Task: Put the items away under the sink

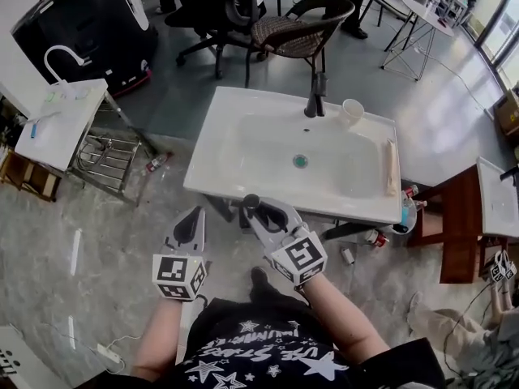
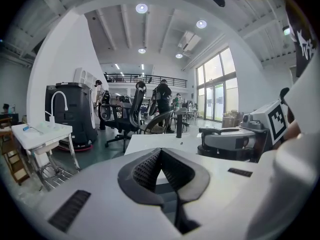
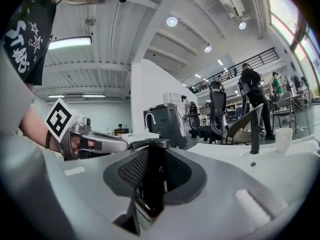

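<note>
Sink: one white rectangular ceramic sink (image 1: 235, 148) on its stand, straight ahead of the person, with a green drain (image 1: 300, 161) in the basin.
Chairs: two just behind the sink, one black office chair (image 1: 211, 14) and one dark-framed chair with a brown woven seat (image 1: 296, 27).
Second basin: one smaller white basin (image 1: 61, 116) with a white curved tap, well apart to the left.
Grippers: two, both held low in front of the sink's near edge.
Left gripper (image 1: 193, 217): fingers pressed together at the tips, nothing between them.
Right gripper (image 1: 258, 214): fingers pinching one dark slender bottle (image 3: 151, 179) with a flat round cap, held upright just at the sink's front rim.
Faucet: one dark upright faucet (image 1: 315, 96) at the back of the sink.
Cup: one white cup (image 1: 352, 110) on the back rim, just right of the faucet.
Stick: one long pale wooden piece (image 1: 392, 167) lying along the right rim.
Floor items: several small bottles and cans (image 1: 375, 237) under the sink's right end; their exact count cannot be told.
</note>
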